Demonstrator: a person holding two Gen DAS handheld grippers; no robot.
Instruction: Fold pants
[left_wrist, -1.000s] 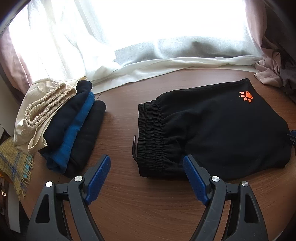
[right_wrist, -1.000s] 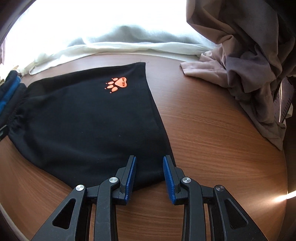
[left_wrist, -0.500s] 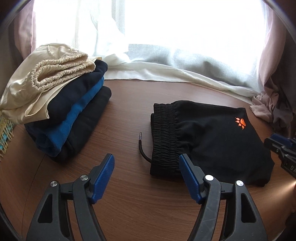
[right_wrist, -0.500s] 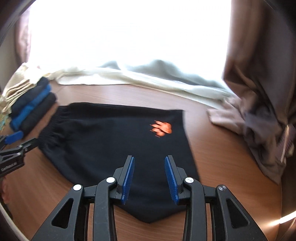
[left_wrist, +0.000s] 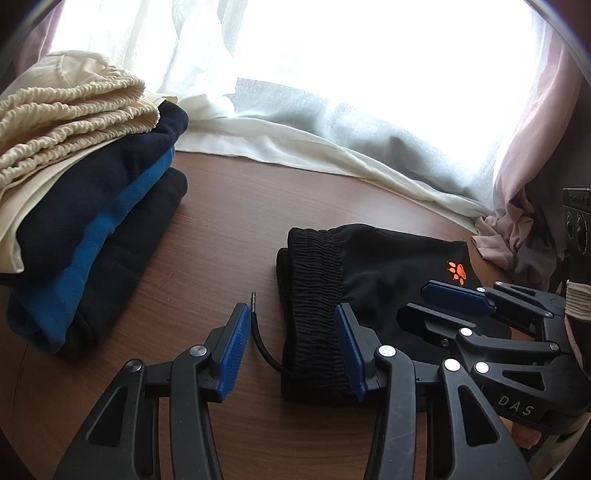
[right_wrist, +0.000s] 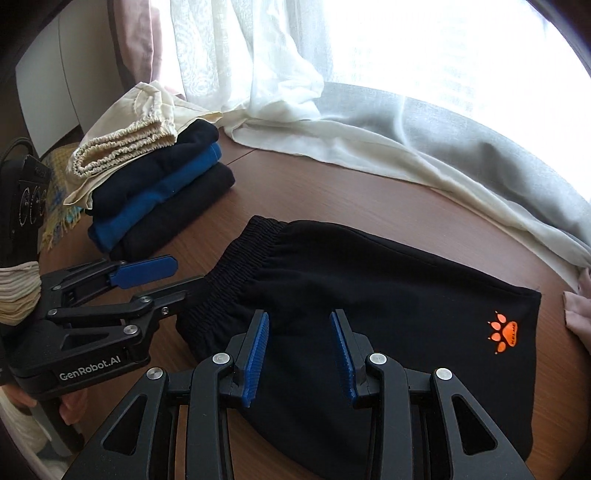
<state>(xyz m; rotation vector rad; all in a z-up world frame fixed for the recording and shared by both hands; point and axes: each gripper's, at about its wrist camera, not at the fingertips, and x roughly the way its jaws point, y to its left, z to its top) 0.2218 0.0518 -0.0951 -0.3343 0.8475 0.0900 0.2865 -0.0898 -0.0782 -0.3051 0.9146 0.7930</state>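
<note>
"Where were the pants (right_wrist: 388, 314)?"

"Folded on the desk (left_wrist: 221, 221), waistband at nine o'clock. My left gripper (left_wrist: 291, 347) and right gripper (right_wrist: 299, 347) both gaped, holding nothing. I judged I should pinch every layer."

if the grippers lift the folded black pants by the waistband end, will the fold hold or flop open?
The folded black fleece pants with the orange paw logo would probably flop: the soft fabric lies slack on the brown wooden table. The gathered elastic waistband looks thicker, so likely the firmest grip. The loose black drawcord would probably dangle.
</note>
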